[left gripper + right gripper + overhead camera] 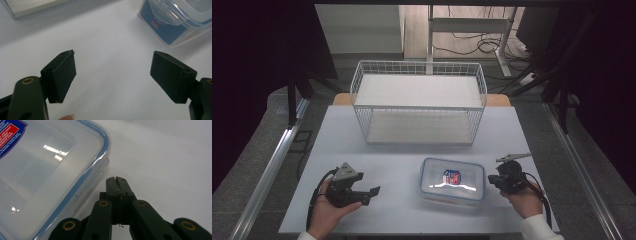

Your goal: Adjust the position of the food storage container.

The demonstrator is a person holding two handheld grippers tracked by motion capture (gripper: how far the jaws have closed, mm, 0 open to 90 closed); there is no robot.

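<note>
Though beside container (45,170), right tool (116,179) (closed) empty.

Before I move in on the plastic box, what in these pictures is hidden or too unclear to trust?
- Lidded plastic box: high view glare on the lid hides any contents; the label print is too small to read.
- Right gripper: its view cuts the box off at the left and top edges; whether the shut jaws touch the box wall is unclear.
- Left gripper: its view crops the box at the upper right; latches are blurred.
- Wire basket: front mesh veils its lower shelf.
</note>
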